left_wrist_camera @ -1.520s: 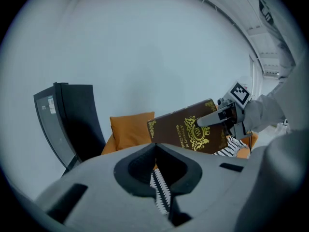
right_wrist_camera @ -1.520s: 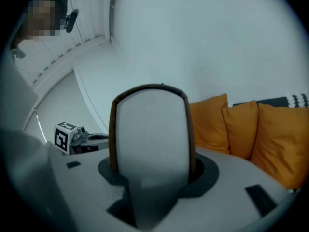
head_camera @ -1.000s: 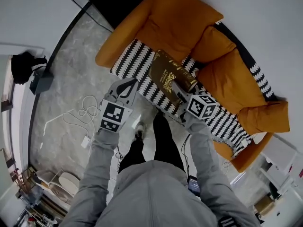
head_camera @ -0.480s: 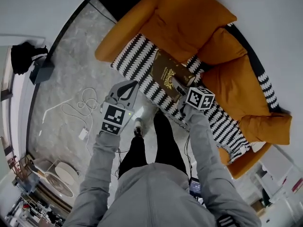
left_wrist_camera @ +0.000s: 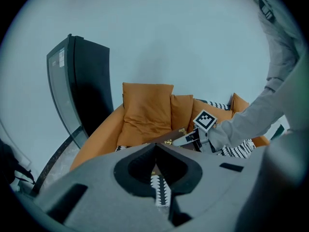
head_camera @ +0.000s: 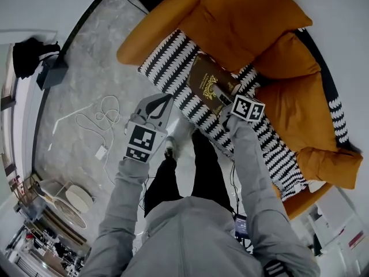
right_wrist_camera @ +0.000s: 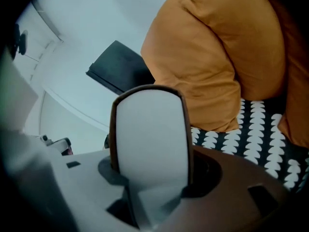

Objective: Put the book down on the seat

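Observation:
A brown book [head_camera: 205, 81] with gold ornament hangs tilted over the black-and-white patterned seat [head_camera: 170, 62] of an orange sofa. My right gripper [head_camera: 222, 94] is shut on the book's near edge. In the right gripper view the book [right_wrist_camera: 151, 129] shows its pale page edge between the jaws, with the seat cover [right_wrist_camera: 256, 135] beyond it. My left gripper [head_camera: 157, 104] is shut with nothing in it, above the floor just in front of the sofa. The left gripper view shows its tips [left_wrist_camera: 155, 147] closed, and the right gripper [left_wrist_camera: 187, 139] with the book [left_wrist_camera: 167, 140] beyond them.
Orange back cushions [head_camera: 236, 16] line the sofa's rear. On the marble floor to the left lie a white cable [head_camera: 97, 118] and a black bag [head_camera: 29, 57]. The person's legs and a shoe [head_camera: 169, 149] stand at the seat's front edge. A dark glass panel [left_wrist_camera: 79, 91] stands left of the sofa.
The right gripper and the book have kept nearly the same spot over the seat, drifting slightly toward the sofa's back. The left gripper has barely moved.

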Available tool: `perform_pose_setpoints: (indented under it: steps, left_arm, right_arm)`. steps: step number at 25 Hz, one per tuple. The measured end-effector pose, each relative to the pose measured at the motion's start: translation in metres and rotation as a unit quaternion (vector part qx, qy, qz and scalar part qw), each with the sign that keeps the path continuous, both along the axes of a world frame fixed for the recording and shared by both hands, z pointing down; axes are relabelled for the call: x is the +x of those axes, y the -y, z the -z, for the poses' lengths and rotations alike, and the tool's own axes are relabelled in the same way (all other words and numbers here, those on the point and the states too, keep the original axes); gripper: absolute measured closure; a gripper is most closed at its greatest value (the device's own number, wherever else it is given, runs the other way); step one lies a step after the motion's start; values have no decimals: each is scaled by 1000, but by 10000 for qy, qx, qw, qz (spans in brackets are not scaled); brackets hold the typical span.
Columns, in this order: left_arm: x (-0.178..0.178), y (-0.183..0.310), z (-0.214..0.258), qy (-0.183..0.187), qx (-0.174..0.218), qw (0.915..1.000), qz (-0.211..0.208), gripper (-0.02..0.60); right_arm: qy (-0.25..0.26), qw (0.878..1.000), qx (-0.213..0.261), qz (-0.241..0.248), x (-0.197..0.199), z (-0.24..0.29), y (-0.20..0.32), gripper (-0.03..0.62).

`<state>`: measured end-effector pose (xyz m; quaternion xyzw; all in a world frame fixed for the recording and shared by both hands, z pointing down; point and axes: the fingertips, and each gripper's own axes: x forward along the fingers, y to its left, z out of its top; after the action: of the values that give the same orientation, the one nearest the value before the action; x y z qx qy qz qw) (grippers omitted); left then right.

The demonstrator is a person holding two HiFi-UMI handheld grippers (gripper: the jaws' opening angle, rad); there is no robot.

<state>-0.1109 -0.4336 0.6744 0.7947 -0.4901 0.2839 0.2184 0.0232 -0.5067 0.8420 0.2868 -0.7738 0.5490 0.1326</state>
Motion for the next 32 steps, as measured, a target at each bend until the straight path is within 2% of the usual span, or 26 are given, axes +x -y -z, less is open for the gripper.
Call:
perform_pose_setpoints:
  steps: [5,16,20,23,28,32]
  left_arm:
    - [-5,7,-18,10,-74,9999,79,557]
    - [1,24,-31,-18,-76,9999,106,557]
    - [2,16,-36,-58,-106,9999,99,557]
    - [4,12,-38,-95,-120,9998,87,557]
    - [-11,17,-44,-138,-137,9997,117,557]
    - [-20,20,-33,-190,-151,9997,103,557]
  right_arm:
    - [231,9993,-260,-116,-7,-24,7,356]
    - [229,9980,-506,-298,2,-58,21,356]
    - [-146,9984,-432,-326,10,-69,16,333]
    - [-232,9979,-499,-329,16,-74,12,330]
    - [-408,9961,-696,-357,19,-94,9,321]
    - [-579,9944,-763,-435,27,-87,5,315]
